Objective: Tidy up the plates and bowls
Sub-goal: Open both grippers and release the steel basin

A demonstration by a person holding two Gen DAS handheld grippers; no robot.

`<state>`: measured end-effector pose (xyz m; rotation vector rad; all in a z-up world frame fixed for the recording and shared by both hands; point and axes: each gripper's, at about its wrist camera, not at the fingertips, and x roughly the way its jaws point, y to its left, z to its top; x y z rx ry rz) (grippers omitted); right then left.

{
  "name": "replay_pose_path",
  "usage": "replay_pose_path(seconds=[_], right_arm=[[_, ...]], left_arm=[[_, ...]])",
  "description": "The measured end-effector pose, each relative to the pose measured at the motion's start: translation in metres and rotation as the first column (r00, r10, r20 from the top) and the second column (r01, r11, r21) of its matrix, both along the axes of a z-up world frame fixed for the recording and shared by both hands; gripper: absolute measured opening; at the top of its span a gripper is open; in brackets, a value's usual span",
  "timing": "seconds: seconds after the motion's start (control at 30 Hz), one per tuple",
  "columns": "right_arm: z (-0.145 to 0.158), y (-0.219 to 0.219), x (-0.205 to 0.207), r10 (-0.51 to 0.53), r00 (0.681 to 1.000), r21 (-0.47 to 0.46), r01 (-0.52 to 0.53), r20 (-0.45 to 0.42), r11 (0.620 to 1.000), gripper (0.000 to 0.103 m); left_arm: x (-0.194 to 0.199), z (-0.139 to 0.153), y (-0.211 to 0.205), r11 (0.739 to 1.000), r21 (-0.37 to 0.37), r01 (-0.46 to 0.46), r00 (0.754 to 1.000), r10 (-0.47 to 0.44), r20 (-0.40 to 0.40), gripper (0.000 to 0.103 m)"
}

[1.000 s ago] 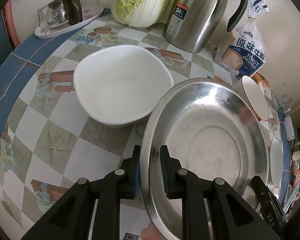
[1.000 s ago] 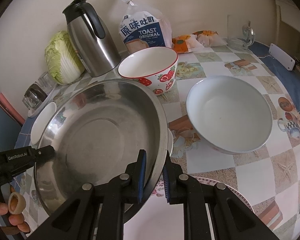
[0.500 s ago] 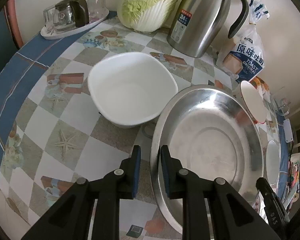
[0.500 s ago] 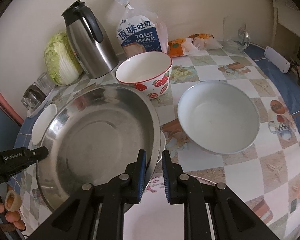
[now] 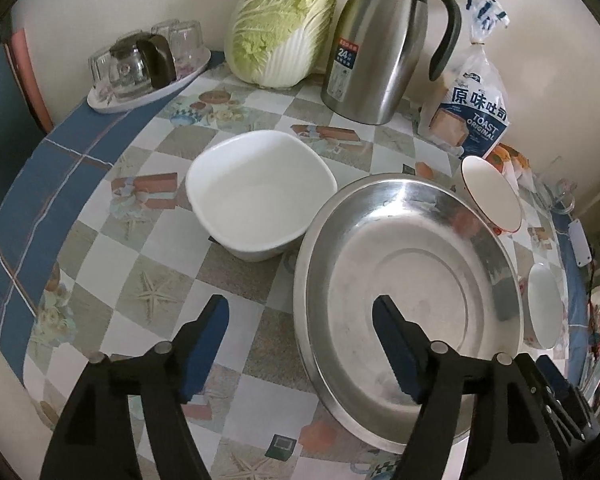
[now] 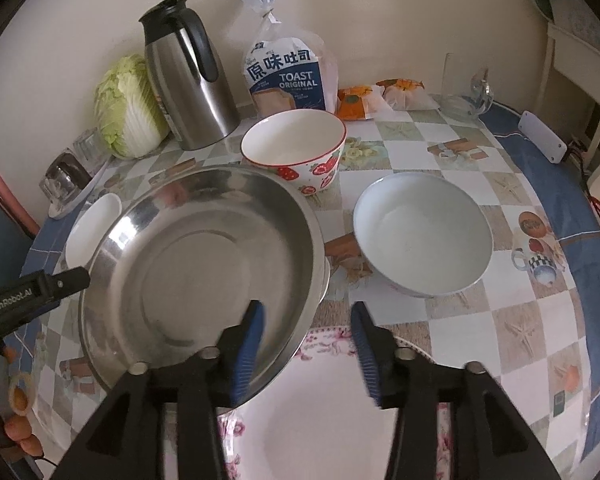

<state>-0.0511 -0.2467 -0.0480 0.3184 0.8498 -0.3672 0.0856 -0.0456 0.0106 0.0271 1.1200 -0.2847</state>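
The right gripper [image 6: 308,344], fingers [image 6: 252,340] opening, straddles the steel basin's [image 6: 196,256] rim without touching.

On the desk [image 6: 516,320], steel basin [image 6: 204,264] at centre, partly over a plate [image 6: 332,412] at the near edge. Square bowl [image 5: 260,192] left of it, strawberry bowl [image 6: 296,152] behind, round bowl [image 6: 424,236] right. Along the far edge: cabbage [image 5: 280,24], flask [image 5: 380,40], bread bag [image 5: 468,112]. Glasses tray [image 5: 148,92] at the far-left corner.
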Motion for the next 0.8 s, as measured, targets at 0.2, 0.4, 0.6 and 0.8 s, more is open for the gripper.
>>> replay_pose_path(seconds=[0.2,0.4,0.6,0.8], right_arm=[[0.005,0.010,-0.005,0.015,1.000,-0.020,-0.015,0.010,1.000,0.076],[0.007,0.014,-0.013,0.018,0.999,-0.011,-0.017,0.032,1.000,0.093],[0.012,0.019,-0.024,0.021,0.998,-0.019,-0.020,0.064,1.000,0.103],[0.015,0.019,-0.038,0.006,0.997,-0.032,-0.003,0.076,0.999,0.103]], left_arm=[[-0.009,0.002,-0.003,1.000,0.011,0.013,1.000,-0.013,0.012,0.086],[-0.020,0.008,-0.001,1.000,-0.004,0.010,0.999,-0.010,0.043,0.088],[-0.035,0.017,0.001,1.000,0.001,0.012,0.996,-0.012,0.093,0.096],[-0.047,0.021,0.007,1.000,-0.023,-0.002,0.993,0.005,0.117,0.096]])
